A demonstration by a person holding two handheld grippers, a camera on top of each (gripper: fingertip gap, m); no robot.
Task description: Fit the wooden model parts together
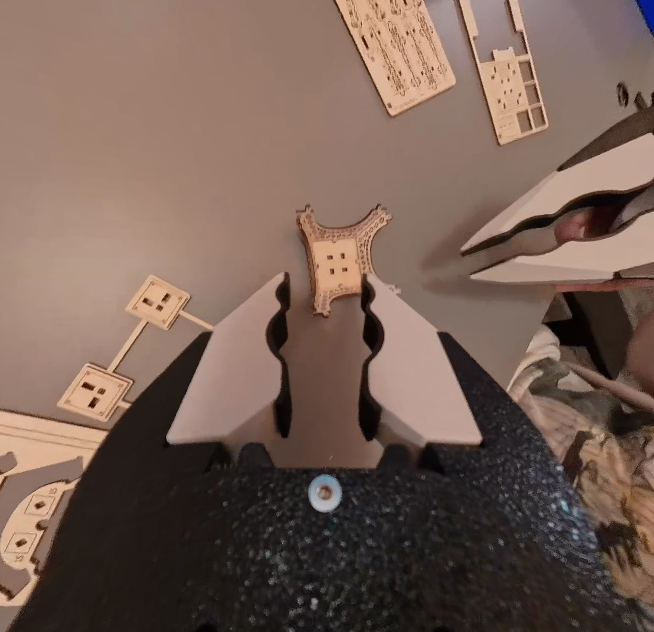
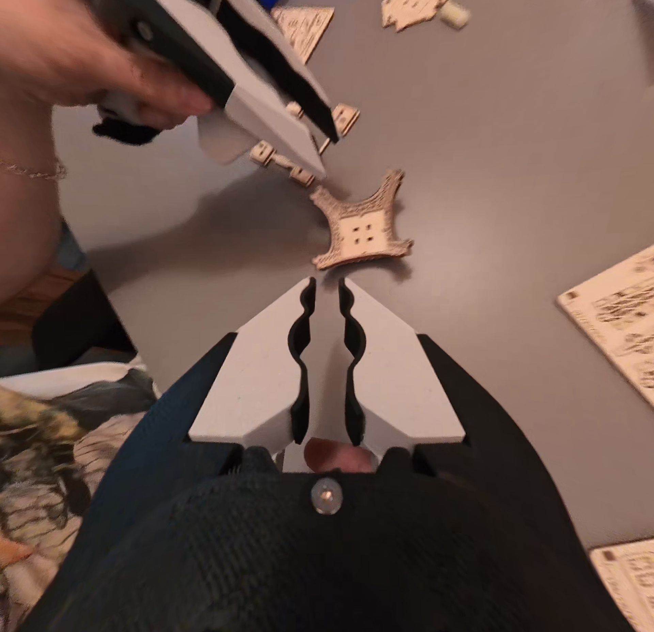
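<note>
A wooden tower-base part with four curved legs and a square plate with four small holes [image 1: 336,257] lies flat on the grey table [image 1: 141,154]. My left gripper [image 1: 325,282] is open and empty, its fingertips at the part's near edge, one on each side. In the right wrist view the same part [image 2: 361,232] lies just ahead of my right gripper [image 2: 326,282], whose jaws stand a narrow gap apart and hold nothing. The right gripper [image 1: 467,262] also shows at the right of the left wrist view. The left gripper [image 2: 327,154], held in a hand [image 2: 106,59], shows at the upper left of the right wrist view.
Two laser-cut wooden sheets [image 1: 389,44] [image 1: 502,59] lie at the far side. Two small square plates joined by a sprue [image 1: 157,301] lie at the left, with a cut-out sheet [image 1: 35,473] below. More loose parts [image 2: 414,9] and sheets [image 2: 619,331] lie around. Patterned cloth [image 2: 35,473] is at the near edge.
</note>
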